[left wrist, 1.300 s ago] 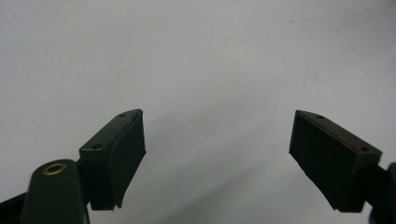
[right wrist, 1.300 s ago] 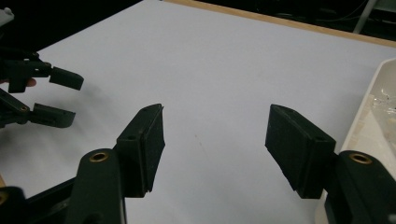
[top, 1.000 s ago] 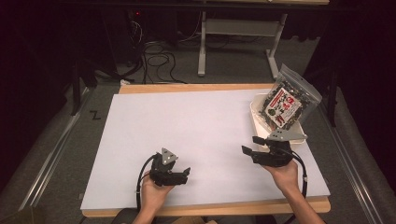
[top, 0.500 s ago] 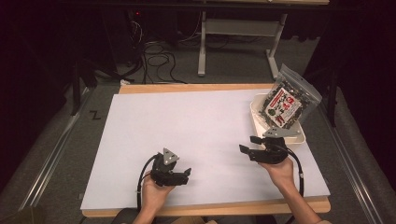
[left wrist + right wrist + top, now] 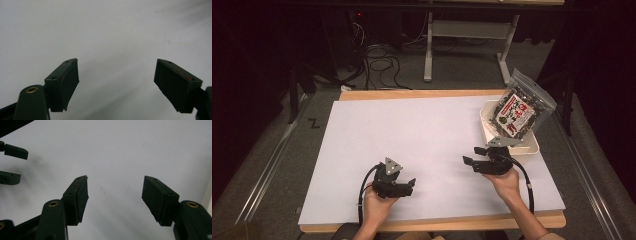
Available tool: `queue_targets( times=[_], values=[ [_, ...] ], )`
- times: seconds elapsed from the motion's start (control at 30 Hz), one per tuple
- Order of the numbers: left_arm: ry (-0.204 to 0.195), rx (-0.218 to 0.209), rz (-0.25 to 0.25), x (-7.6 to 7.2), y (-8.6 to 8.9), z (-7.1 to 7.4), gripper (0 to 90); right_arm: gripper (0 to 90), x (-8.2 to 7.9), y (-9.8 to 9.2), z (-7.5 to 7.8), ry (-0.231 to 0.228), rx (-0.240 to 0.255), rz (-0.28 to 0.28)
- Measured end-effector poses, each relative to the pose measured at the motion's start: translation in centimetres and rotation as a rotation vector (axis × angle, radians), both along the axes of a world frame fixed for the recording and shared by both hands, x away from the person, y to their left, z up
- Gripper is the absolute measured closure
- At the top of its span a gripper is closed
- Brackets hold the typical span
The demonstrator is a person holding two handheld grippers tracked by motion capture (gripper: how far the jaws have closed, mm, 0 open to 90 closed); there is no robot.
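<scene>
High view | my left gripper (image 5: 411, 184) at 6 o'clock, jaws spread | right gripper (image 5: 469, 162) at 4, jaws spread | snack bag (image 5: 521, 110) in white tray (image 5: 532, 147) at 2

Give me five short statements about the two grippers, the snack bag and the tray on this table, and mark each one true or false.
1. The left gripper is open with nothing between its jaws. True.
2. The right gripper is shut on the snack bag. False: it is open and empty, and the bag is apart from it.
3. The snack bag leans in the white tray at the table's far right. True.
4. The white sheet is crowded with objects at its centre. False: its centre is bare.
5. Each gripper is held by a hand over the table's near edge. True.
</scene>
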State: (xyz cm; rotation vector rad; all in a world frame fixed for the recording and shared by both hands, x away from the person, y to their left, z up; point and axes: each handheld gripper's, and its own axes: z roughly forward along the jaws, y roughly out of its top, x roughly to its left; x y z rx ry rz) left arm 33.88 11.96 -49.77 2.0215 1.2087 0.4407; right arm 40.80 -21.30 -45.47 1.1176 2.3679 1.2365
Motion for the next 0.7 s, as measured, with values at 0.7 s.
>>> queue_targets(
  times=[0.7],
  values=[
    [0.008, 0.012, 0.013, 0.3, 0.0, -0.1, 20.2, 38.8, 0.6, 0.6, -2.3, 0.018, -0.020, -0.007]
  ],
)
